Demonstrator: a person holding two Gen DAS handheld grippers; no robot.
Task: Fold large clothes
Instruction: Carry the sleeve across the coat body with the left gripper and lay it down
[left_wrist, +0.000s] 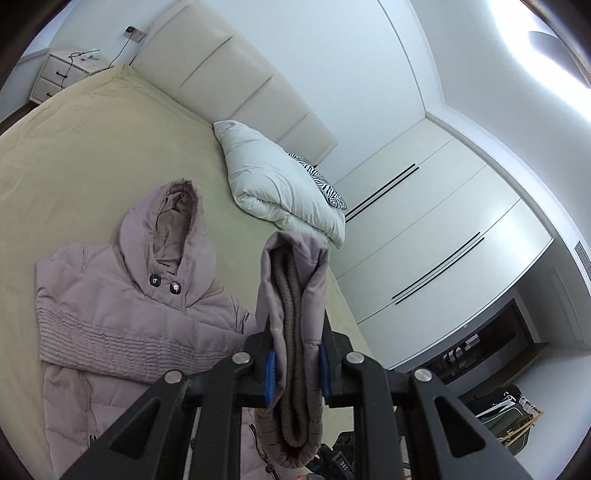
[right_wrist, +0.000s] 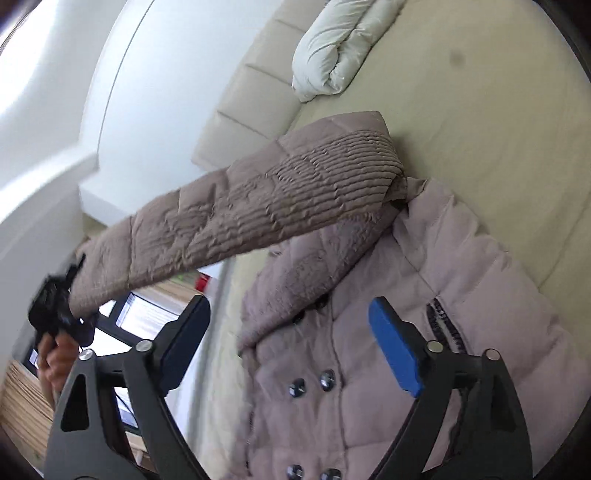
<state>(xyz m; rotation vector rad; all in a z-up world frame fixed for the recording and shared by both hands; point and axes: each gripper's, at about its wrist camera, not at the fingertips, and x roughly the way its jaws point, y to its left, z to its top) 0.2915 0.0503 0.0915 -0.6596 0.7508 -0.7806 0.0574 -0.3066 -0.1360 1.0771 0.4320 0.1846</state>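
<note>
Mauve coat (left_wrist: 122, 317): laid flat on bed (left_wrist: 92, 147), hood at 12 o'clock.
Sleeve (right_wrist: 236, 218): cuff (left_wrist: 291, 314) clamped by left gripper (left_wrist: 295, 369), lifted, not yet folded.
Right gripper (right_wrist: 288, 343): jaws apart, over buttons.

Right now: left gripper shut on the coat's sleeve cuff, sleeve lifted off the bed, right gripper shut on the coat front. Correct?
Not quite. The right gripper is open, hovering over the coat front, gripping nothing, as the right wrist view shows. The rest holds: the left gripper is shut on the sleeve cuff, sleeve lifted off the bed.
</note>
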